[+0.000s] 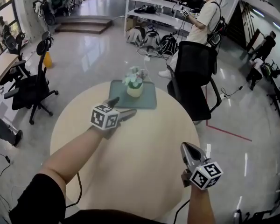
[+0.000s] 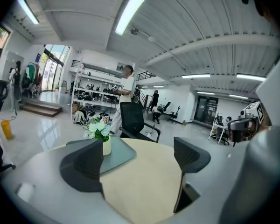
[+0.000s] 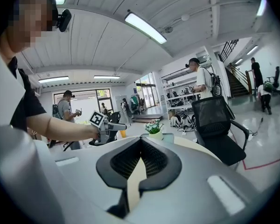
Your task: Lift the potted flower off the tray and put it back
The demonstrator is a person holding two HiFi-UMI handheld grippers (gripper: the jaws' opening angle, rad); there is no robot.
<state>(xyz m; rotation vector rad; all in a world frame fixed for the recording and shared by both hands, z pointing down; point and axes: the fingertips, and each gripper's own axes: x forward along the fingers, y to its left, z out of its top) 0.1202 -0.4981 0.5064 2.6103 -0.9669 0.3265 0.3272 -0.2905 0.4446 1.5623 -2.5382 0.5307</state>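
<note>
A small pale pot of white and blue flowers (image 1: 134,86) stands upright on a grey-green tray (image 1: 147,99) at the far side of the round beige table (image 1: 144,143). My left gripper (image 1: 121,107) hovers just short of the tray's near edge, open, with nothing between its fingers. In the left gripper view the potted flower (image 2: 101,138) shows beyond the left finger (image 2: 86,164), on the tray (image 2: 121,154). My right gripper (image 1: 185,149) hangs over the table's near right rim, shut and empty. The right gripper view has the flower (image 3: 154,128) far ahead and the left gripper (image 3: 113,127) to its left.
A black office chair (image 1: 196,73) stands right behind the table, close to the tray. A person (image 1: 204,17) stands past it by white shelves, with bags (image 1: 151,40) on the floor. Another black chair (image 1: 33,85) is off to the left.
</note>
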